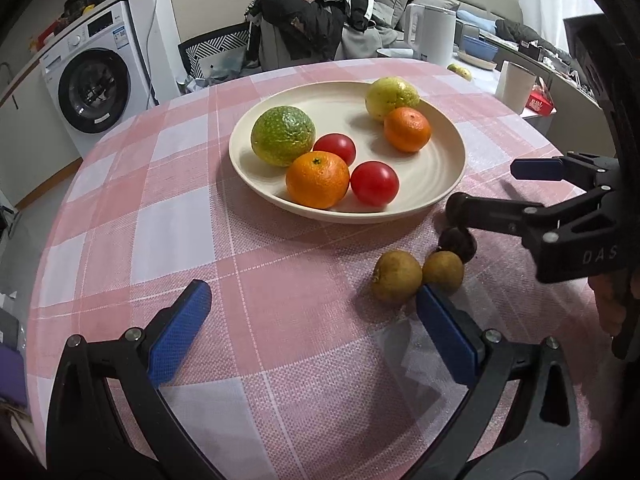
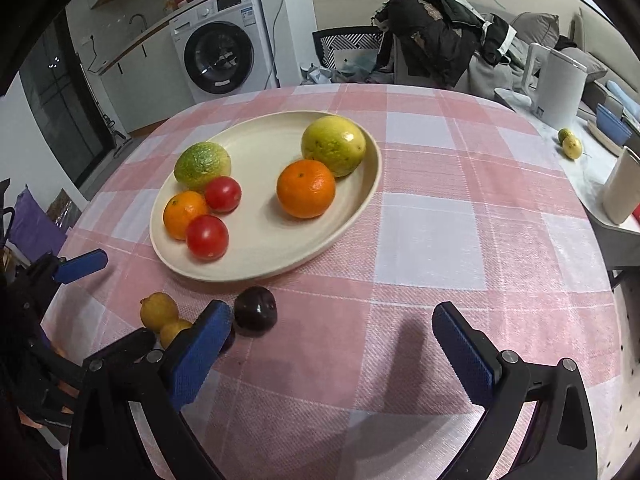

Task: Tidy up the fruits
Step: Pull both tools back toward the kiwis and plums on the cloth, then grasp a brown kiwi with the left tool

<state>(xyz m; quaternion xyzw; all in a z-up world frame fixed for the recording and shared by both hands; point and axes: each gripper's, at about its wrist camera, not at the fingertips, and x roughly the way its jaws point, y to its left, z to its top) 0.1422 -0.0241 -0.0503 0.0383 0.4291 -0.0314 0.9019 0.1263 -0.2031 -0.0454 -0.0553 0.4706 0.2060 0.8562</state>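
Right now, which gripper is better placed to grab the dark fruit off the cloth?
Right. The right gripper is open, its left finger close beside the dark fruit. The left gripper sits nearer the two brown fruits.

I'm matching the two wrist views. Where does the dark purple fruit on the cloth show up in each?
Left wrist view: dark purple fruit at right of centre, partly behind the right gripper's finger, just past two brown fruits.
Right wrist view: lower centre-left, beside the left-hand blue pad.
Shared landmark: the cream plate.
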